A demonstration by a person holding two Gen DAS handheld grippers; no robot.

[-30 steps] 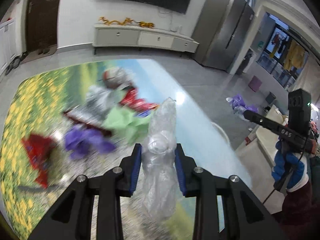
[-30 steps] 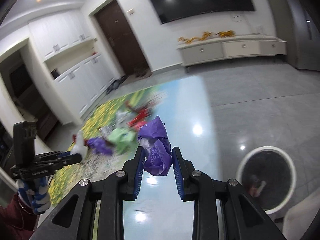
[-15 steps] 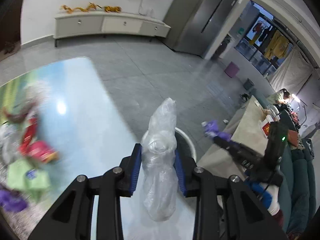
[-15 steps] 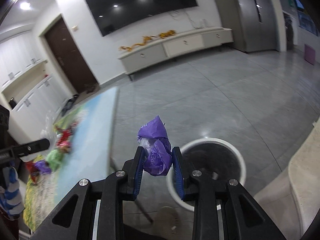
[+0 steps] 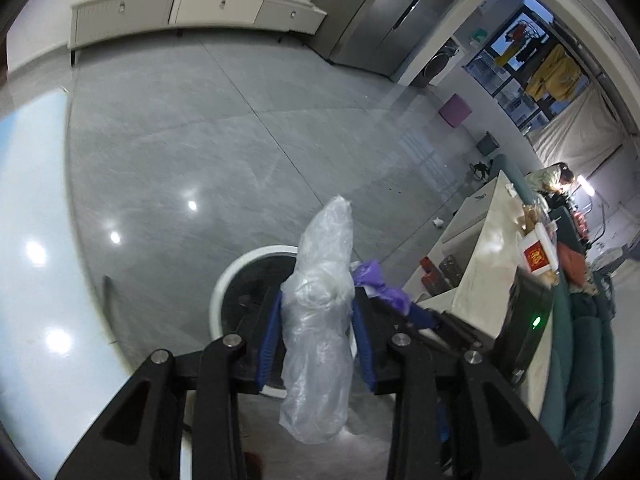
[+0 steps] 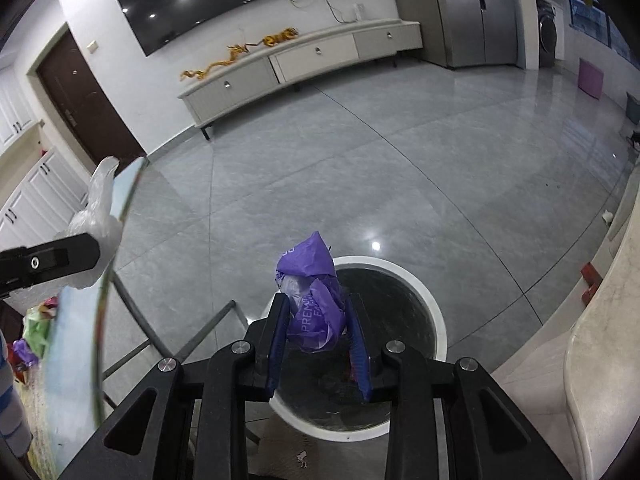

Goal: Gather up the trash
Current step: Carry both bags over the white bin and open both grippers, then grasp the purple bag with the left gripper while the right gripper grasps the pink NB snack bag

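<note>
My left gripper (image 5: 317,305) holds a crumpled clear plastic bag (image 5: 320,280) upright; its jaws are easing open, with the blue pads still against the bag. Below it on the floor stands a round white-rimmed bin (image 5: 218,300) with a dark inside. My right gripper (image 6: 316,304) is shut on a purple wrapper (image 6: 314,280), directly over the same bin (image 6: 436,320). In the left wrist view the purple wrapper (image 5: 372,280) shows just right of the clear bag. In the right wrist view the clear bag (image 6: 98,208) sits at the far left.
The glass table's edge (image 6: 100,280) runs down the left, with more trash (image 6: 32,328) on it and its metal legs (image 6: 160,336) close to the bin. A pale stone counter (image 6: 592,360) bounds the right. Grey tiled floor stretches to a low TV cabinet (image 6: 304,64).
Both grippers have swung off the table with their loads and dropped toward the bin, which now lies under both. The left jaws stand slightly wider.
</note>
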